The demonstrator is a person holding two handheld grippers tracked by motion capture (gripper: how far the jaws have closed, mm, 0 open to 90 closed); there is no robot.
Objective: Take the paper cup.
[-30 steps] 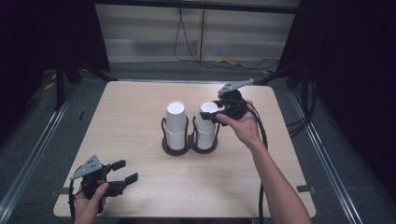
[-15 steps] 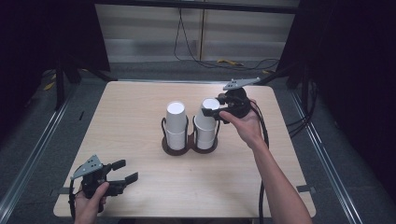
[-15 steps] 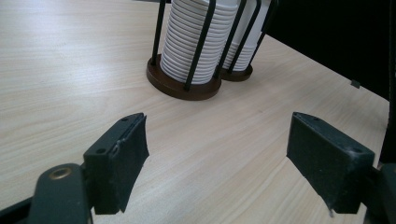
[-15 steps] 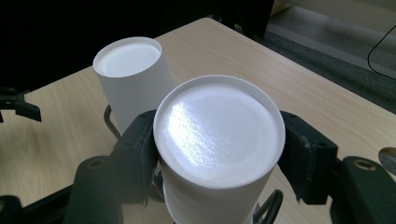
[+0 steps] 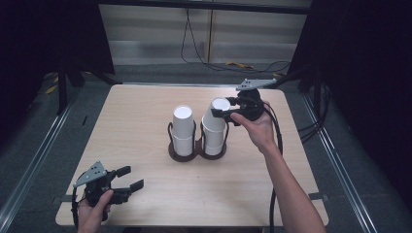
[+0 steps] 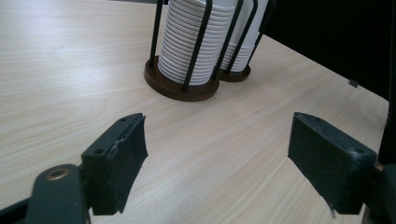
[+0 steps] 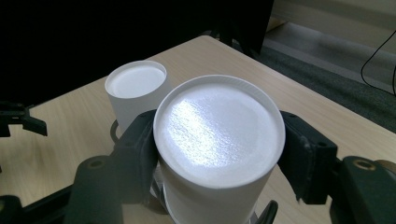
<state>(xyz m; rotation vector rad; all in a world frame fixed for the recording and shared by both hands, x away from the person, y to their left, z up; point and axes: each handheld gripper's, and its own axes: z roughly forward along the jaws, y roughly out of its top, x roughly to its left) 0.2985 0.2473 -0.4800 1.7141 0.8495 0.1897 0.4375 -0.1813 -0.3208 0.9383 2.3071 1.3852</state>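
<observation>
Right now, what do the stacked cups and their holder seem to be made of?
Cups: probably paper, matte white, thin nested rims ribbing the stacks. Holder: dark brown, likely wooden round bases with thin black uprights, probably metal wire; the look leaves it open.

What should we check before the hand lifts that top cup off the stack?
1. Right gripper pads squeezing the top cup on both sides: ok.
2. Cup upright: not ok, leans a little in the high view.
3. Cup free of the cups beneath: cannot tell.
4. Other stack out of the way: ok.
5. Left gripper open, away from the holder: ok.
</observation>
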